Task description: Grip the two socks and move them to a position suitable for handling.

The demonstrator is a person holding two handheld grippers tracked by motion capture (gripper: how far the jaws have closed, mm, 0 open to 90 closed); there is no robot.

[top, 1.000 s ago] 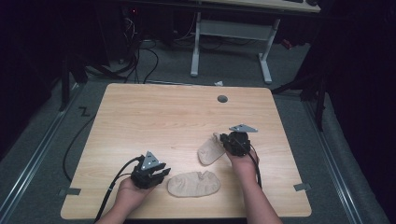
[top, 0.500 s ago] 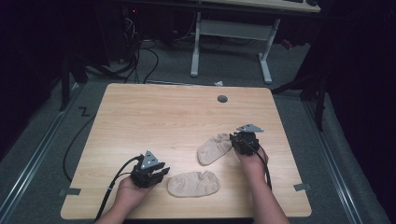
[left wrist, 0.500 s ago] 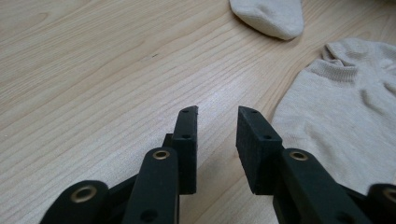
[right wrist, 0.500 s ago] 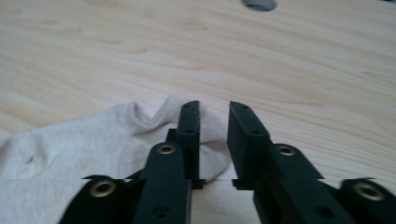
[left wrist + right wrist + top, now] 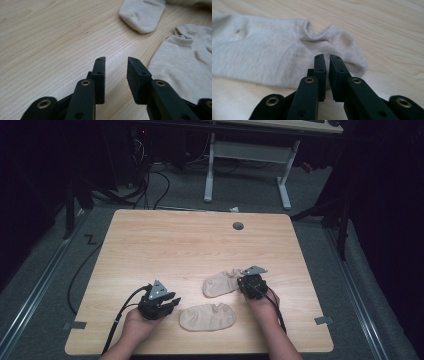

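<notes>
Nearest to me, at the bottom of the high view, my left gripper (image 5: 159,304) rests low over the pale wood-grain table (image 5: 165,245), its two black, blocky jaws standing apart with only bare board between them. Just right of it lies the near sock (image 5: 207,317), a beige ankle sock of soft knit, flat and rounded like a bean (its ribbed cuff shows in the left gripper view's right half, cut off by the frame edge). A little farther up and right is the far sock (image 5: 221,282), same cloth and colour, lying aslant; that makes two socks. My right gripper (image 5: 251,285) sits at its heel end. In the right gripper view its jaws have just been closing and stand almost together at the sock's rounded heel (image 5: 347,57); whether any cloth is pinched in that narrow slit I cannot tell, since the jaws hide the spot.
</notes>
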